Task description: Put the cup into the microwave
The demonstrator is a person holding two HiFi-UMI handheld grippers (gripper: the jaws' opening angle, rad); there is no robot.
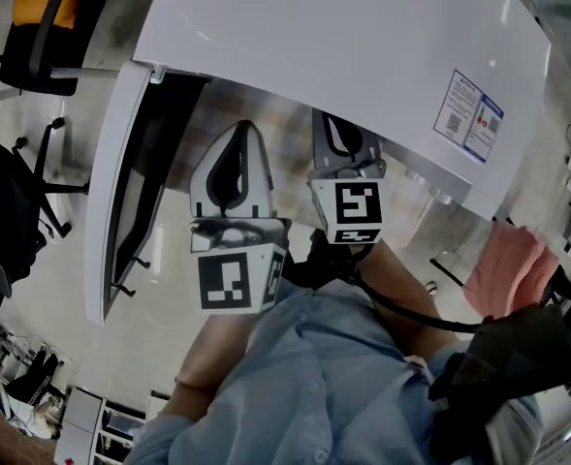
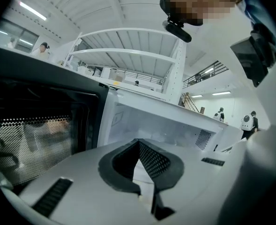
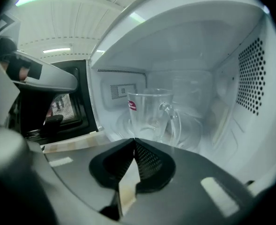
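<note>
A clear glass cup (image 3: 149, 114) with a handle on its right stands upright inside the white microwave (image 1: 363, 56), on its glass turntable (image 3: 198, 130). The microwave door (image 1: 111, 192) hangs wide open to the left. My right gripper (image 3: 134, 140) is shut and empty, just outside the cavity and a short way in front of the cup. My left gripper (image 2: 138, 141) is also shut with nothing in it, beside the open door (image 2: 34, 139) and pointing at the cavity's front. In the head view both the left gripper (image 1: 241, 129) and the right gripper (image 1: 335, 119) reach under the microwave's top, where the cup is hidden.
Black office chairs (image 1: 14, 201) and an orange-backed chair (image 1: 38, 27) stand on the floor to the left. A pink cloth (image 1: 503, 264) hangs at the right. The microwave sits on a pale stone counter (image 3: 67, 142). People stand far off in the hall (image 2: 248, 123).
</note>
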